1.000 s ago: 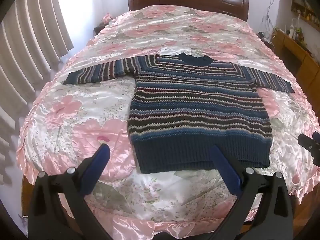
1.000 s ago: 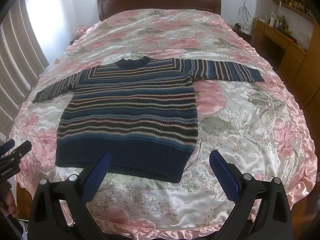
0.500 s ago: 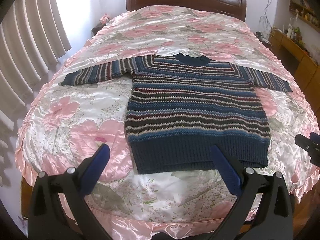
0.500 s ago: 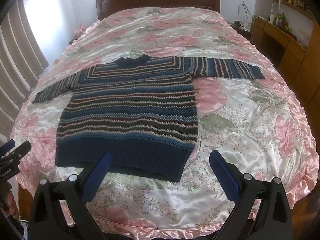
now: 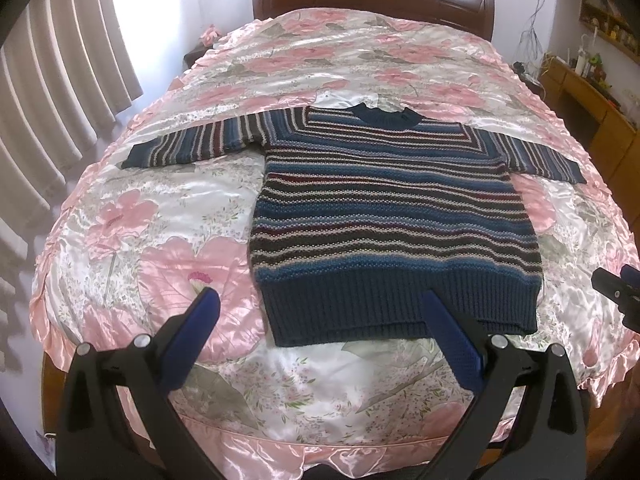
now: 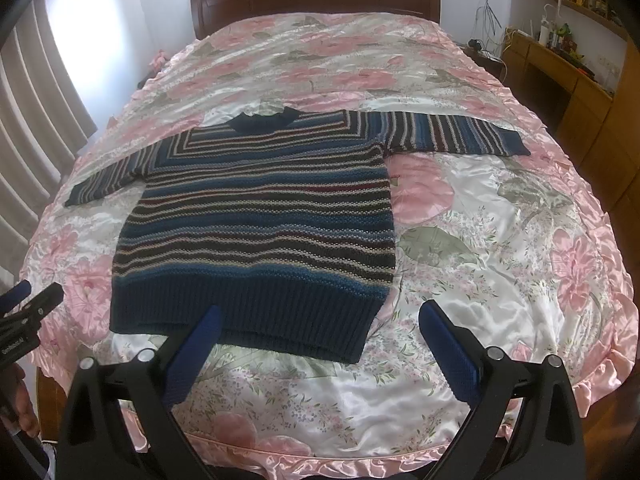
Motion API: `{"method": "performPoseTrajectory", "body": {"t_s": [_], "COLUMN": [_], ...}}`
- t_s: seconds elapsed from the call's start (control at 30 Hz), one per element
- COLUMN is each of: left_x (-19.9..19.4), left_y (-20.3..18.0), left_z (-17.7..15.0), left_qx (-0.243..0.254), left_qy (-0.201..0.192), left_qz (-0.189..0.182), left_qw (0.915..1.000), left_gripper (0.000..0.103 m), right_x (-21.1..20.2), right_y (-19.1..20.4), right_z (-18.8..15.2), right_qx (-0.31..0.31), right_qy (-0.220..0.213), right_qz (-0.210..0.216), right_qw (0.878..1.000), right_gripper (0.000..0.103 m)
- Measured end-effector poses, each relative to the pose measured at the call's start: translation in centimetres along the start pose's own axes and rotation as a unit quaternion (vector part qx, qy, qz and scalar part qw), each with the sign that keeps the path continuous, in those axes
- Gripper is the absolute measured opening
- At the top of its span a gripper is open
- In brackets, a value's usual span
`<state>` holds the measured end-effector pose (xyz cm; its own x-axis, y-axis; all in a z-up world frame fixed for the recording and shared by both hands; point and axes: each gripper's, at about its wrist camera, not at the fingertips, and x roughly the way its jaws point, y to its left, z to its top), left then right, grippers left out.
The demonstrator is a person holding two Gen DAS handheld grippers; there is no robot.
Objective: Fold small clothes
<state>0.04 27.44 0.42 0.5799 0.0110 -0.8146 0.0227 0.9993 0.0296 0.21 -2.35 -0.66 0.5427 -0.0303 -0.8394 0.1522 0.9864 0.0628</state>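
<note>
In the left wrist view, the left gripper (image 5: 320, 312) hangs with jaws spread wide and empty above the near edge of the bed (image 5: 132, 240); the striped sweater (image 5: 384, 216) lies flat at 12 o'clock, sleeves out. In the right wrist view, the right gripper (image 6: 318, 326) gapes empty too, with the sweater (image 6: 260, 220) toward 11 o'clock.

The dark wooden headboard (image 5: 372, 0) is cut off by the top edge in the left wrist view. Small bottles and objects on the light wooden side cabinet (image 6: 560, 60) by the bed's right edge are too small to tell apart. The other black gripper (image 5: 618, 292) shows only its tip at the right border, so its jaws cannot be judged. A hand (image 6: 24, 412) is cropped at the lower left corner.
</note>
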Motion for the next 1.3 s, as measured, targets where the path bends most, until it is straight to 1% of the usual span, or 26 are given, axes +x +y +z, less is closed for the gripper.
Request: {"method": "performPoseTrajectory", "body": {"t_s": [1.3], "left_x": [1.2], "left_y": [-0.3], "left_z": [0.0], "left_qx": [0.007], "left_qy": [0.011], "left_qz": [0.004], "left_qw": [0.9999], "left_gripper": [0.1], "right_x": [0.4], "right_y": [-0.6], "right_z": [0.1], "right_qx": [0.005], "right_qy": [0.003], "right_qz": [0.0], "right_qw": [1.0], "right_gripper": [0.099]}}
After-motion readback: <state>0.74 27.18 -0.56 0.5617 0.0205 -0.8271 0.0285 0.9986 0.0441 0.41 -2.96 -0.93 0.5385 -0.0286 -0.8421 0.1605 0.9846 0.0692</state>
